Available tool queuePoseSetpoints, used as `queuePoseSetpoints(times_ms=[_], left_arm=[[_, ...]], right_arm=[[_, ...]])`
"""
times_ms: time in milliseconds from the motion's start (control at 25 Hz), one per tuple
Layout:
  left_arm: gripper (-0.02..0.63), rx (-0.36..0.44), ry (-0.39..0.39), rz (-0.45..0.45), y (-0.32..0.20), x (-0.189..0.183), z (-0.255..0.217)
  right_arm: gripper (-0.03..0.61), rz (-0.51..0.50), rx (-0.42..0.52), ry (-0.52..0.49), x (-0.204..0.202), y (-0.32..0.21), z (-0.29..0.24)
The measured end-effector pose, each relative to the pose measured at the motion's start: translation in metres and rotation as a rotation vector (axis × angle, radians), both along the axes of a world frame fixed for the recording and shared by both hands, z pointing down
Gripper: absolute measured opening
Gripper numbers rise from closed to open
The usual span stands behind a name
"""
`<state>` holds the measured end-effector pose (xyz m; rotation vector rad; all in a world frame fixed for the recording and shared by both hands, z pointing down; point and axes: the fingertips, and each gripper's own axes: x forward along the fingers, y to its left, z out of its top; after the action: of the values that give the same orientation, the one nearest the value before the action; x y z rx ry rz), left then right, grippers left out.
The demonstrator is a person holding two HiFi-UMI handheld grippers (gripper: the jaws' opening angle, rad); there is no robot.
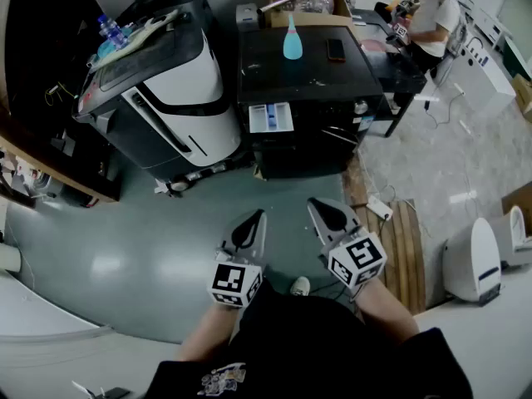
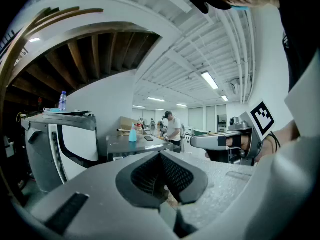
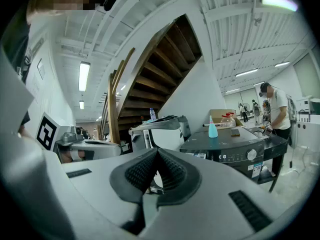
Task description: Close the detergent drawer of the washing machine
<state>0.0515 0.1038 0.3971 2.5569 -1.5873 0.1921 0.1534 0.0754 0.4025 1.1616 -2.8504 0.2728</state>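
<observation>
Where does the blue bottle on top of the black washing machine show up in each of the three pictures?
Head view: blue bottle at top centre, standing on the washing machine.
Left gripper view: blue bottle small, left of centre, on the machine's top.
Right gripper view: blue bottle right of centre, on the machine.
Shared landmark: the person in a white shirt beyond the machine.

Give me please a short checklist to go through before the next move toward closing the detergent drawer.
1. Detergent drawer stands pulled out of the washing machine, so there is work to do: ok.
2. Left gripper shut, nothing in it: ok.
3. Right gripper shut, nothing in it: ok.
4. A gripper within touch of the drawer: not ok, both are well apart from it.
5. Nothing sticking out of the drawer: cannot tell, too small.
6. Blue bottle upright on top, back from the front edge: ok.
</observation>
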Motion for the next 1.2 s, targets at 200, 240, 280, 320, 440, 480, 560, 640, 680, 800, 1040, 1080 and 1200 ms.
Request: queuePoseSetpoints(times_ms=[200,240,280,320,440,480,560,640,680,800,1040,1080,1200], left_arm=[[0.003,-0.003,0.000,-0.001,-0.001,-0.001,0.002],[0.003,-0.003,0.001,-0.001,-0.002,-0.002,0.002],[0.003,-0.004,0.002,-0.001,-0.003,-0.003,0.002],[0.003,-0.005,0.003,0.000,-0.004,-0.004,0.002],[0.003,-0.010,0.006,0.006,-0.007,-0.005,0.004],[0.003,-0.011,0.007,0.007,-0.008,-0.006,0.004],[0.003,-0.013,0.007,0.012,-0.010,-0.007,0.004],[0.003,-0.018,0.010,0.015,-0.013,-0.010,0.005],[0.003,-0.021,0.013,0.016,-0.014,-0.012,0.006],[0.003,-0.026,0.019,0.015,-0.020,-0.017,0.008],[0.003,-0.034,0.026,0.020,-0.032,-0.033,0.011],[0.003,-0.038,0.028,0.020,-0.035,-0.037,0.011],[0.003,-0.045,0.040,0.023,-0.042,-0.047,0.013]], right_arm=[[-0.003,0.005,-0.011,-0.010,0.001,-0.002,-0.001],[-0.002,0.008,-0.019,-0.018,0.001,-0.002,-0.003],[-0.002,0.011,-0.027,-0.027,0.000,-0.003,-0.004],[-0.002,0.013,-0.031,-0.034,0.000,-0.004,-0.004],[-0.002,0.010,-0.029,-0.048,-0.001,-0.006,-0.003],[-0.002,0.007,-0.025,-0.053,-0.002,-0.007,-0.003],[-0.002,0.005,-0.023,-0.062,-0.004,-0.010,-0.003],[-0.002,0.005,-0.021,-0.069,-0.006,-0.012,-0.003],[-0.002,0.005,-0.021,-0.070,-0.008,-0.014,-0.002],[0.000,0.006,-0.019,-0.071,-0.012,-0.019,-0.001],[0.000,0.014,-0.029,-0.078,-0.025,-0.031,0.000],[0.000,0.016,-0.029,-0.077,-0.028,-0.033,0.000],[0.000,0.022,-0.028,-0.072,-0.038,-0.041,0.001]])
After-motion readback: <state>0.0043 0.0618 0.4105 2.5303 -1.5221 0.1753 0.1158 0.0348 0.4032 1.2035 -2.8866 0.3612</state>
